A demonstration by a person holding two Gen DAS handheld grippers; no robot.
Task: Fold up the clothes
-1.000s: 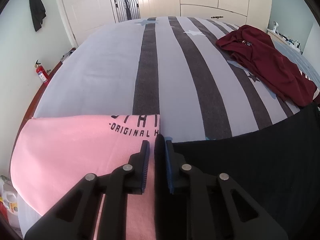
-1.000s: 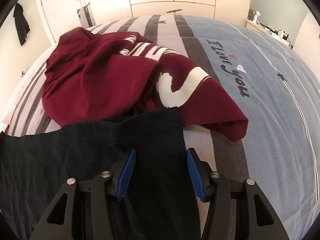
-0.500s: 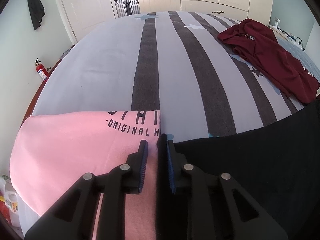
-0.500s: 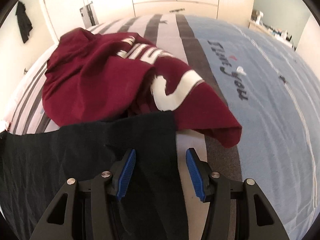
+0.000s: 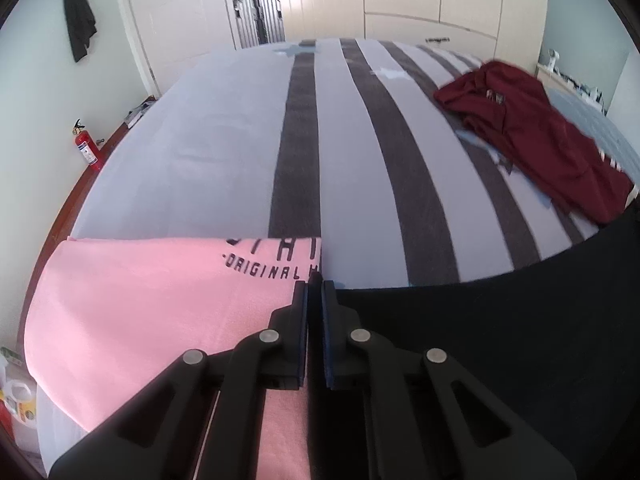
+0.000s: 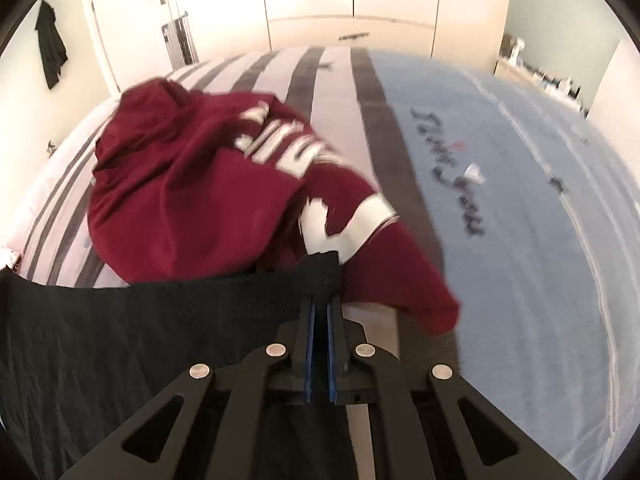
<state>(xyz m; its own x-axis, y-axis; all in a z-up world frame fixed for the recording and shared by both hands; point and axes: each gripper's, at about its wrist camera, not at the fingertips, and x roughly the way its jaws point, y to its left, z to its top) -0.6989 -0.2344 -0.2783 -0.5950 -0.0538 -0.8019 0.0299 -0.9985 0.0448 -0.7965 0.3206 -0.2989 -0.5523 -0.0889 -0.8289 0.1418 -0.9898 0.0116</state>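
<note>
Right wrist view: my right gripper, spread wide half a second ago, is now pinched on the right corner of the black garment. My left gripper keeps its pinch on the other corner, beside the folded pink T-shirt. With both corners held over the striped bed, I judge a fold can follow.

The folded pink cotton shirt at the near left edge of the bed carries black print reading "ORIGINAL H", cut off at the fold, beneath larger letters too cropped to read. White lettering on the crumpled maroon shirt and dark script on the light blue bedspread are too blurred to read.
</note>
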